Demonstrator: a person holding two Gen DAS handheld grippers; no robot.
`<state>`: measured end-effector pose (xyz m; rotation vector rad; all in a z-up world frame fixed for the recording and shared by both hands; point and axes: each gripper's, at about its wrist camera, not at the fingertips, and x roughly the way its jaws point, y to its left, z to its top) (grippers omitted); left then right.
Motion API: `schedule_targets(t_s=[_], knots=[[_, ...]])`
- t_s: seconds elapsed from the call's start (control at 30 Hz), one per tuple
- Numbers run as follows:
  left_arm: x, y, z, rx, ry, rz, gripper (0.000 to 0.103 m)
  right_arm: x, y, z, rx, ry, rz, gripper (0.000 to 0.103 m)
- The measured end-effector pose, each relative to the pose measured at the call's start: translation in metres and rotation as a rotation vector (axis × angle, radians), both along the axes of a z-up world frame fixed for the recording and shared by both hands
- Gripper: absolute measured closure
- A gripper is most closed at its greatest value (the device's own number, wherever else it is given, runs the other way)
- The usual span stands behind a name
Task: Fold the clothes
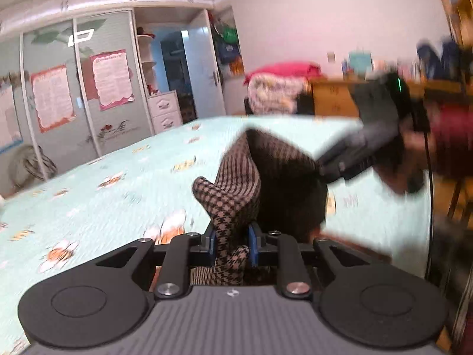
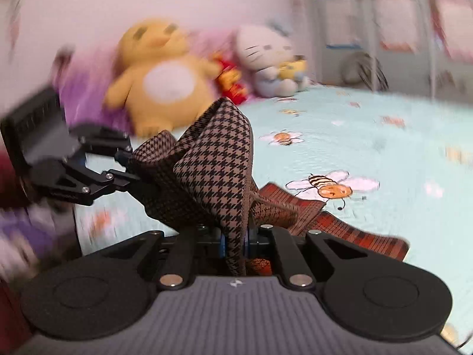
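A brown-and-black houndstooth garment hangs bunched above the pale blue bee-print bed. My left gripper is shut on one edge of it, the cloth pinched between the blue pads. My right gripper, seen at the right in the left wrist view, grips the garment's far corner. In the right wrist view the right gripper is shut on a fold of the houndstooth garment, and the left gripper holds its other side at the left. Under it a red plaid cloth lies on the bed.
A yellow plush and a white cat plush sit at the head of the bed. A wardrobe with posters stands beyond the bed, with a white drawer unit. Folded bedding and a wooden desk stand behind.
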<state>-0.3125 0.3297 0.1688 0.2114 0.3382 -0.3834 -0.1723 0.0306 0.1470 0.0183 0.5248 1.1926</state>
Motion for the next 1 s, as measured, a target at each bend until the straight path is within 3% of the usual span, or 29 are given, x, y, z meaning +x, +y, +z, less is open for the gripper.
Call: schedule_targets(t_s=[0.07, 0.17, 0.33, 0.37, 0.4, 0.43, 0.5, 0.57, 0.73, 0.8, 0.9, 1.0], knots=[[0.037, 0.014, 0.013, -0.071, 0.029, -0.028, 0.082, 0.027, -0.003, -0.005, 0.062, 0.100, -0.036, 0.095], [0.089, 0.029, 0.015, -0.116, 0.097, -0.046, 0.083, 0.064, -0.002, -0.024, 0.104, 0.225, -0.092, 0.095], [0.155, 0.049, -0.020, -0.103, 0.225, 0.065, 0.083, 0.125, 0.007, -0.062, 0.150, 0.411, -0.212, 0.092], [0.164, 0.054, -0.030, -0.125, 0.246, 0.112, 0.081, 0.132, 0.009, -0.070, 0.136, 0.428, -0.246, 0.089], [0.170, 0.059, -0.040, -0.151, 0.268, 0.156, 0.069, 0.138, 0.010, -0.077, 0.119, 0.443, -0.280, 0.080], [0.173, 0.065, -0.047, -0.186, 0.290, 0.196, 0.048, 0.145, 0.012, -0.084, 0.102, 0.458, -0.315, 0.069], [0.170, 0.079, -0.055, -0.269, 0.281, 0.306, 0.029, 0.150, 0.011, -0.095, 0.086, 0.473, -0.365, 0.065], [0.157, 0.094, -0.063, -0.387, 0.260, 0.383, 0.028, 0.145, 0.005, -0.098, 0.096, 0.468, -0.385, 0.052], [0.129, 0.106, -0.083, -0.548, 0.295, 0.464, 0.025, 0.128, -0.011, -0.107, 0.107, 0.442, -0.417, 0.050], [0.123, 0.097, -0.087, -0.511, 0.299, 0.453, 0.025, 0.127, -0.013, -0.109, 0.098, 0.421, -0.422, 0.050], [0.116, 0.081, -0.076, -0.422, 0.205, 0.444, 0.025, 0.129, -0.011, -0.105, 0.088, 0.365, -0.453, 0.050], [0.121, 0.061, -0.062, -0.309, 0.120, 0.430, 0.024, 0.135, 0.000, -0.096, 0.052, 0.247, -0.464, 0.045]])
